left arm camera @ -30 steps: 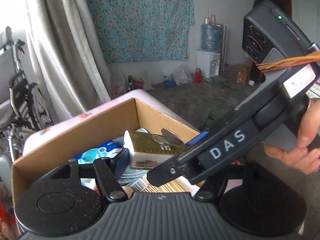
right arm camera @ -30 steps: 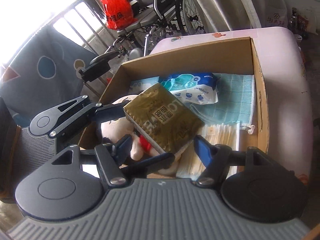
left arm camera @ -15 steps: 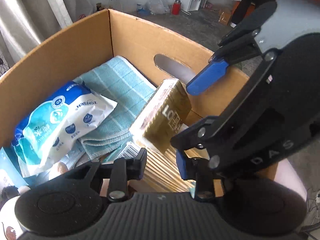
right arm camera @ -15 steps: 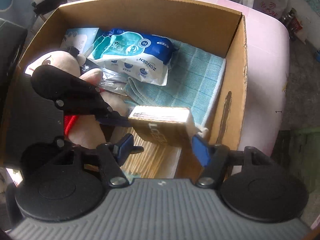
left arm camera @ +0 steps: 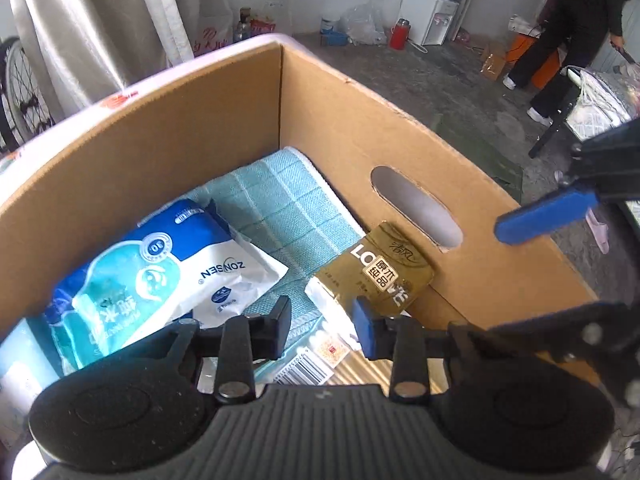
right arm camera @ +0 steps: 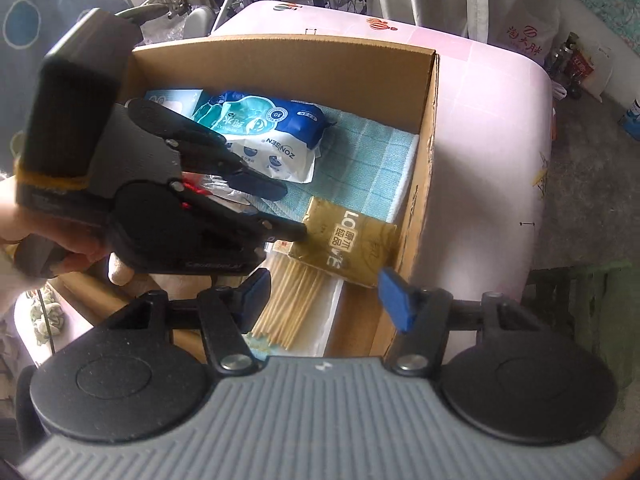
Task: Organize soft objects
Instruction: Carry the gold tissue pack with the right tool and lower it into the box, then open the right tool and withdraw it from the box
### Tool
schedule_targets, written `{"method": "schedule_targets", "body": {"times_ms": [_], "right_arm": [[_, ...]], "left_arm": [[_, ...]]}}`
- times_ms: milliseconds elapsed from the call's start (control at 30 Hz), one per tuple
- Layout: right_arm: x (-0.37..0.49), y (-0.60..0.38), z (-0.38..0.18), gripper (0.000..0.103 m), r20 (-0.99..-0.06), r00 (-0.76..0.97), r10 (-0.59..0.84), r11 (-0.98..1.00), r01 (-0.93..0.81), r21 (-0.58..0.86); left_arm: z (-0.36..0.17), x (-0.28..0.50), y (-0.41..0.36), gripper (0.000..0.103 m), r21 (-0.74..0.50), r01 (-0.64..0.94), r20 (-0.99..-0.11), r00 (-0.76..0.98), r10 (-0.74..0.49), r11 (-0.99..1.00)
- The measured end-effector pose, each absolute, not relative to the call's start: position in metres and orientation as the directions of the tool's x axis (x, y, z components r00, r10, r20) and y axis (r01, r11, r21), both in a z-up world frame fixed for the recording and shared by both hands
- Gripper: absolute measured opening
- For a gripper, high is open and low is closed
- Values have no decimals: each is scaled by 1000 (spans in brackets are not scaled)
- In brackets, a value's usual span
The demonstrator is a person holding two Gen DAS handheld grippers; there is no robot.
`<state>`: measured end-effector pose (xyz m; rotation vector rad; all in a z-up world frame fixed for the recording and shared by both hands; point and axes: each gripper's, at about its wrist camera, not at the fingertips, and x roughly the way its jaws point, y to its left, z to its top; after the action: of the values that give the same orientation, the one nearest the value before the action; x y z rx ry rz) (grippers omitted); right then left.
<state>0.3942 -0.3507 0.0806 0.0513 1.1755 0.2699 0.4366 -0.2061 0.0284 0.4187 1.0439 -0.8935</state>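
The gold pack (left arm camera: 380, 276) is lying in the box (left arm camera: 192, 128) against the handle wall, on the towel (left arm camera: 288, 212). The left gripper (left arm camera: 322, 322) has just been closing (nothing gripped); the right gripper (right arm camera: 324, 294) is also narrowing, empty. Any nudge is best kept gentle: free room is being left only toward the wipes (left arm camera: 160, 272).

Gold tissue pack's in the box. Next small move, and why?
Probably lift the right gripper clear: its jaws have just been closing with nothing between them, and the gold tissue pack already rests in the cardboard box, partly on the teal towel.
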Motion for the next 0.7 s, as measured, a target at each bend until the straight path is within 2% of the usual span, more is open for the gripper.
{"method": "schedule_targets", "body": {"times_ms": [33,133,333,433,533,700], "right_arm": [[393,-354,81,58,-899,361,247,966,-167,198],[392,-359,80,56,-895,360,263,963,-148,223],[384,-357,87,57,-873,410,263,964,-138,225],[371,-358,102,58,-831,471,297,955,-154,254],[356,-354,119,58,-795,504,338,941,-178,287],[320,-333,151,58,-731,569,375,926,-254,278]], "left_arm": [[26,442,-211,17,-128,784,-888,182,-422,607],[17,460,-216,18,-281,714,-870,92,-484,641],[21,464,-213,20,-287,667,-874,111,-473,687],[39,450,-194,25,-252,652,-872,167,-460,715],[63,428,-168,26,-212,611,-871,236,-431,763],[105,386,-94,26,-400,455,-794,262,-549,796]]}}
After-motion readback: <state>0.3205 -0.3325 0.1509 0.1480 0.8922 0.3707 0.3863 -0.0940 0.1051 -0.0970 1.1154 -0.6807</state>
